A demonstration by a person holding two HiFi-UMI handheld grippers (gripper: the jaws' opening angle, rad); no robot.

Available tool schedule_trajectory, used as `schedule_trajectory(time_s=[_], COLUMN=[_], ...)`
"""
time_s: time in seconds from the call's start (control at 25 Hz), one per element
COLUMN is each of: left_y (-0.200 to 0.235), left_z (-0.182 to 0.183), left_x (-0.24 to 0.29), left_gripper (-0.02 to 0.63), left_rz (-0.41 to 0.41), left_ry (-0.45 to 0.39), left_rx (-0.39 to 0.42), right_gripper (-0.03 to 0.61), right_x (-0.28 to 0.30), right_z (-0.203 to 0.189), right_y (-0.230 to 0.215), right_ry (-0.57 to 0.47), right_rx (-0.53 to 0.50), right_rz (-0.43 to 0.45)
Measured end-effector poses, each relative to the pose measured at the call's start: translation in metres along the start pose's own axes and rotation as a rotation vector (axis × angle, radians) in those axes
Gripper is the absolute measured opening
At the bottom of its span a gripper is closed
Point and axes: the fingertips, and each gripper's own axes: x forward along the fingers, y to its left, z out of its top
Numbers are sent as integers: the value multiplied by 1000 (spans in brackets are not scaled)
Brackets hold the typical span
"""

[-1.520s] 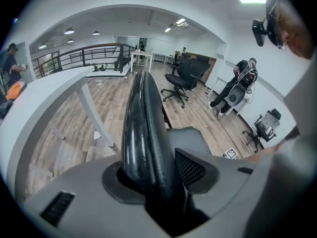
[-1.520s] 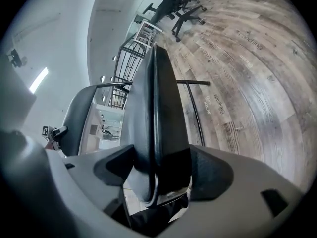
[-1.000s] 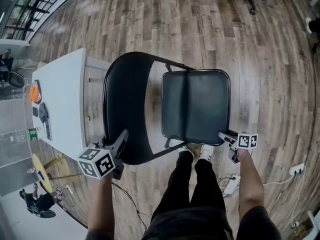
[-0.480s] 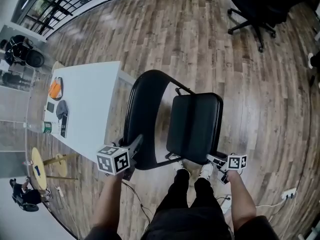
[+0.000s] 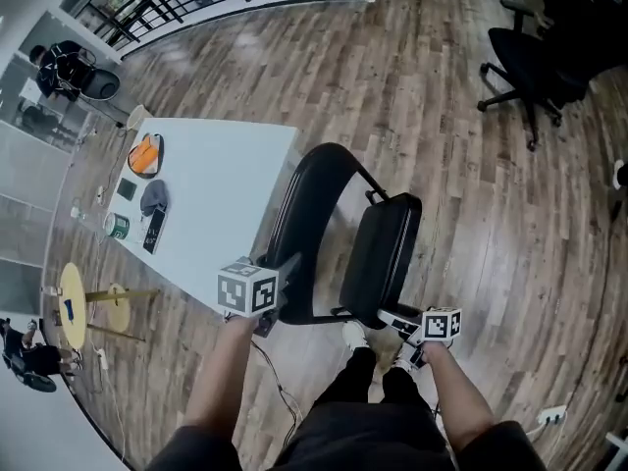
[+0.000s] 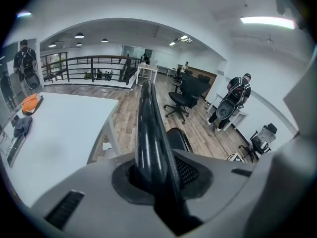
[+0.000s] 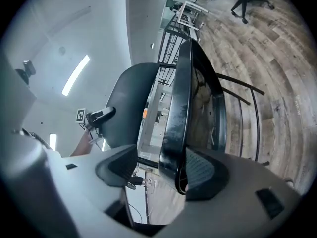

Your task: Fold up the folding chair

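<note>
Hand-held left gripper (image 5: 290, 266) clamped on backrest (image 5: 306, 219), right gripper (image 5: 385, 316) loose round seat (image 5: 381, 253) edge — folding chair (image 5: 339, 238) half folded.
Backrest rim is gripped between the left jaws, which have just been closing; the right jaws have just been closing too, but the seat's front edge is touched by one pad only. Seat is tipped steeply up toward the backrest — chair is stood on the wood floor (image 5: 442, 145), just beside the white table (image 5: 211, 189).

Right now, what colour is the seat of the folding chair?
The seat is black. The head view shows it best.
</note>
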Motion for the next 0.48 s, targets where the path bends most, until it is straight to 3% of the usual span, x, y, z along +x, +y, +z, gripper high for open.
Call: schedule_trajectory(time_s=[0.48], left_y=[65], left_z=[-2], left_x=[-31], left_gripper=[77], left_rz=[9], left_ry=[8], left_rx=[-1], right_gripper=[307], right_x=[164], right_z=[1], right_y=[80], right_ry=[84], right_rx=[-31], right_rz=[154])
